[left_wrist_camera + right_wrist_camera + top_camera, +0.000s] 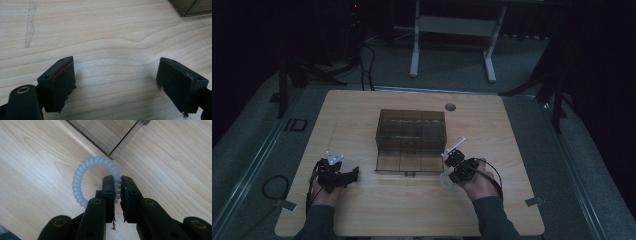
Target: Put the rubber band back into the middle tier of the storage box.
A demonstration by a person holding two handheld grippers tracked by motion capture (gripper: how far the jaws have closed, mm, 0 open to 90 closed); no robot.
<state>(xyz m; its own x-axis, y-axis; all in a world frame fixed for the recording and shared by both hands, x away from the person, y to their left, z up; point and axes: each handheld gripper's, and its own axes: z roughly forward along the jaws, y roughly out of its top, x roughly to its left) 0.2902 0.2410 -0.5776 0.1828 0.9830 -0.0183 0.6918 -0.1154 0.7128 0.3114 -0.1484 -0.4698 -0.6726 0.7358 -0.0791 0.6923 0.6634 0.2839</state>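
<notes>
A pale blue-white spiral hair tie [86, 168] lies on the wooden table beside the corner of a smoky clear box [110, 133]. My right gripper [118, 183] is shut on one side of its ring. From above, the right gripper [453, 161] sits by the box's front right corner, with the hair tie [445, 181] under it. The dark see-through box [411, 131] stands mid-table, its front panel folded down flat. My left gripper [346, 176] rests low at the front left, jaws wide apart and empty. In its own view the left gripper [115, 80] frames bare wood.
The wooden table [362, 210] has a round cable hole [450, 107] at the back. A scuff mark [30, 25] streaks the wood ahead of the left gripper. White desk legs [414, 45] stand on the floor beyond. A box corner [192, 7] shows far right.
</notes>
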